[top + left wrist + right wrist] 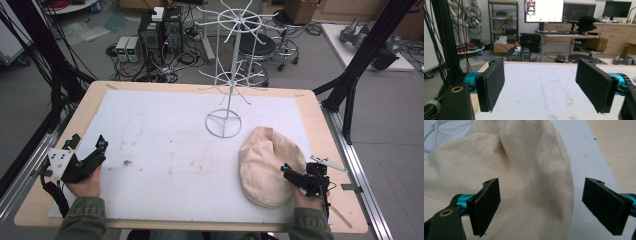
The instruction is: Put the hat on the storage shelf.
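- Hat (pixel 266 167): a cream cloth hat lies crumpled on the bench's (pixel 165 150) white mat, at the near right, just in front of the wire rack's (pixel 223 123) ring base.
- Its long axis runs roughly from the rack base toward the person, its near end by the right hand.
- Right gripper (pixel 296 178): right at the hat's near right edge, fingers (pixel 487 206) apart, nothing clamped. In the right gripper view the cloth (pixel 529 182) lies straight ahead and below, a fold and the stitched edge running between the two fingers.
- Left gripper (pixel 89 150): well apart from the hat, at the bench's near left, fingers (pixel 492 83) wide apart over bare mat.
- The right hand is far nearer; a grasp likely calls for a short drop onto the fold.
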